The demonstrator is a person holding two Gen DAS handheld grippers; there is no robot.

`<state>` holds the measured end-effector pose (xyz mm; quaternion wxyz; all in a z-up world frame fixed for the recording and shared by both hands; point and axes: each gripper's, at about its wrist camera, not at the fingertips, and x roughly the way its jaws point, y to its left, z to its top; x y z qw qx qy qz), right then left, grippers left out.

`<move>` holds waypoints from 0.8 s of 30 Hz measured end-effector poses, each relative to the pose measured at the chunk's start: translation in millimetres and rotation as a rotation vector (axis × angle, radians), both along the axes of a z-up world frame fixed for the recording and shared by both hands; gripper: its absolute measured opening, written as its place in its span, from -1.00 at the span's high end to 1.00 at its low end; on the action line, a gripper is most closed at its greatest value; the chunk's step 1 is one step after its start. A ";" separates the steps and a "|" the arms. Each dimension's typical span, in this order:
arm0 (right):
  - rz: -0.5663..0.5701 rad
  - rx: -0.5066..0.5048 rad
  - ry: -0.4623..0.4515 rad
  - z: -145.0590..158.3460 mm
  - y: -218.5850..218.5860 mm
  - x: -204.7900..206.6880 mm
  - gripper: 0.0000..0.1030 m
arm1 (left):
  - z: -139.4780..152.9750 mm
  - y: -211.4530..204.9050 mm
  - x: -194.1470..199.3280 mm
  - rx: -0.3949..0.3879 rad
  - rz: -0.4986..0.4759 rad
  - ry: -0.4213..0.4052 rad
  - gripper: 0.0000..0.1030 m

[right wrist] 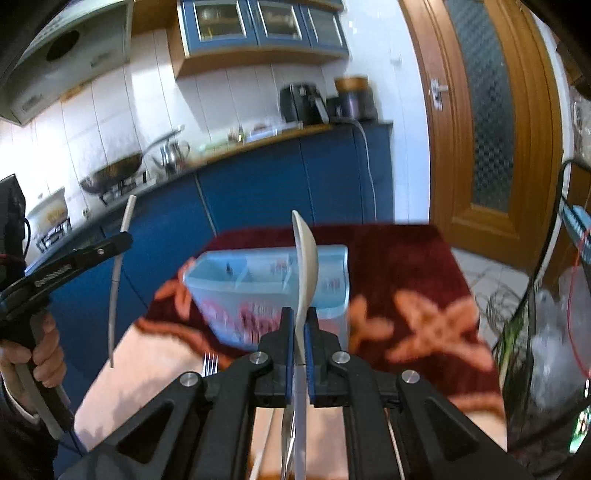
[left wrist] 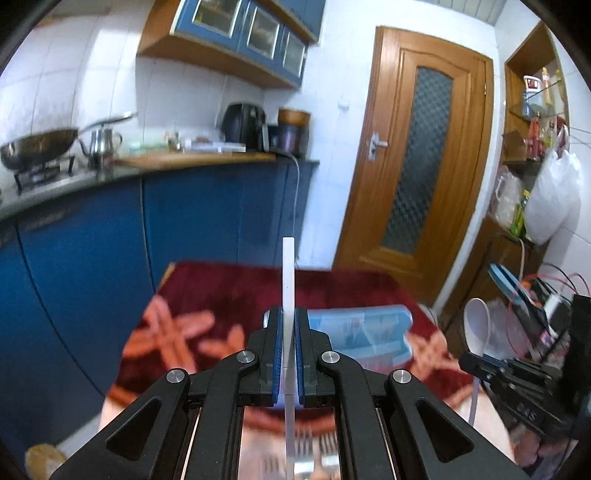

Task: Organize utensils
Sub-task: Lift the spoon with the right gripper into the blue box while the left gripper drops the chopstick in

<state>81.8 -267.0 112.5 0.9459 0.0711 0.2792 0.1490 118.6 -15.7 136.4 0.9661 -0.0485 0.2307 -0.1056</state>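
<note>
Both my grippers w/ fingers pinching, left (left wrist: 289,325) on white stick utensil (left wrist: 288,273), right (right wrist: 301,325) on spoon (right wrist: 306,258); organizer box (right wrist: 266,280) at 12 o'clock looks unfilled, forks (right wrist: 209,363) left on tabletop (right wrist: 406,266).

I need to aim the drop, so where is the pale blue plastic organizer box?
In the right wrist view the pale blue plastic organizer box sits on the dark red patterned tablecloth, straight ahead behind the white spoon.

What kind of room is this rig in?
A home kitchen, most likely. A wok and a metal kettle sit on a stove along a counter over blue cabinets, with glass-fronted wall cupboards above and an air fryer in the corner.
</note>
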 end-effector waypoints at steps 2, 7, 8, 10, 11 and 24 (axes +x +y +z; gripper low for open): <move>-0.002 0.022 -0.035 6.4 -2.9 12.9 0.86 | 5.6 -6.0 13.9 0.002 0.011 -0.035 0.89; -0.013 0.047 -0.103 16.8 -5.2 41.0 0.86 | 12.0 -19.6 45.4 -0.001 0.055 -0.148 0.89; -0.012 0.053 -0.115 18.1 -4.5 47.1 0.86 | 13.6 -21.3 47.8 -0.001 0.061 -0.165 0.89; -0.013 0.058 -0.140 19.3 -2.5 59.9 0.86 | 13.1 -26.0 59.8 0.001 0.076 -0.216 0.89; -0.015 0.053 -0.150 19.1 -1.1 66.4 0.86 | 13.6 -27.6 61.5 0.001 0.080 -0.234 0.89; -0.013 0.020 -0.198 -15.9 10.2 111.0 0.86 | -43.3 -21.2 103.3 -0.025 0.138 -0.202 0.89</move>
